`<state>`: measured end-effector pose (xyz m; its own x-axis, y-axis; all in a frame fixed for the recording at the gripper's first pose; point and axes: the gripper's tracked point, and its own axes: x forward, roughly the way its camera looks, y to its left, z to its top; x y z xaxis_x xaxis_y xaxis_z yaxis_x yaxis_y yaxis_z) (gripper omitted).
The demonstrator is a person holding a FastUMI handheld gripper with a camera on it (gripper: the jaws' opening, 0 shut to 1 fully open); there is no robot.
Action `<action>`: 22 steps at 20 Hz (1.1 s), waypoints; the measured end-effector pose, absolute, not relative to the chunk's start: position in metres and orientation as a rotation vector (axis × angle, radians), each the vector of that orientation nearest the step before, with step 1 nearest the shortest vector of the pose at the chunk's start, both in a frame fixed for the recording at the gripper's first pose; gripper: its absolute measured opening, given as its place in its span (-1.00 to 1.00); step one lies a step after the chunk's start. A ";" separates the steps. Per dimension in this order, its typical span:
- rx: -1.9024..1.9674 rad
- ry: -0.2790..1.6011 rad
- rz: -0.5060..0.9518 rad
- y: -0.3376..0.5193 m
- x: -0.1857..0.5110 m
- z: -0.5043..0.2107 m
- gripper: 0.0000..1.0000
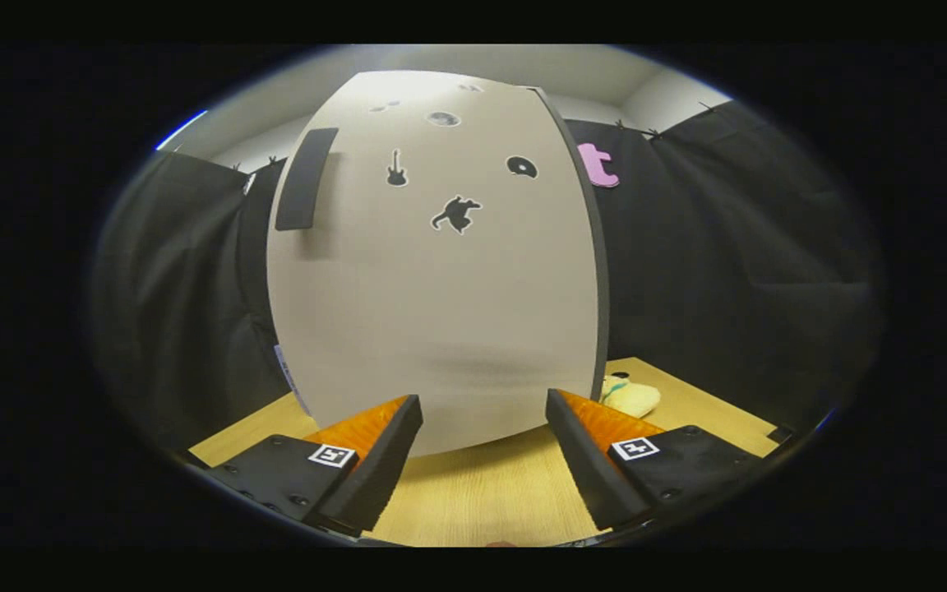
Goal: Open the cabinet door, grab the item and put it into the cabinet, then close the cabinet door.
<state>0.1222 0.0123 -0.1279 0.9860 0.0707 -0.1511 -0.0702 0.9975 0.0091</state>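
Cabinet standing on the desk just ahead of the gripper, its door shut flush and facing the camera, dark handle upright near the door's upper far-side edge, small stickers scattered across the panel. Jaws apart, holding nothing, the door's lower part showing between them. Item, a pale soft thing, lying on the desk beside the cabinet's other side, just beyond one fingertip, partly hidden by the cabinet's edge. Fits an early stage, with door shut and item out; not a finished one, since the item lies outside. For opening well: come at the handle square, close both jaws around the bar rather than hooking one tip, pull along the door's arc away from the hinge side, keep the cabinet from sliding. Inside of the cabinet hidden behind the door; contents impossible to tell
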 end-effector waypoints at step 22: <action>-0.045 -0.022 -0.066 -0.064 0.068 -0.032 0.95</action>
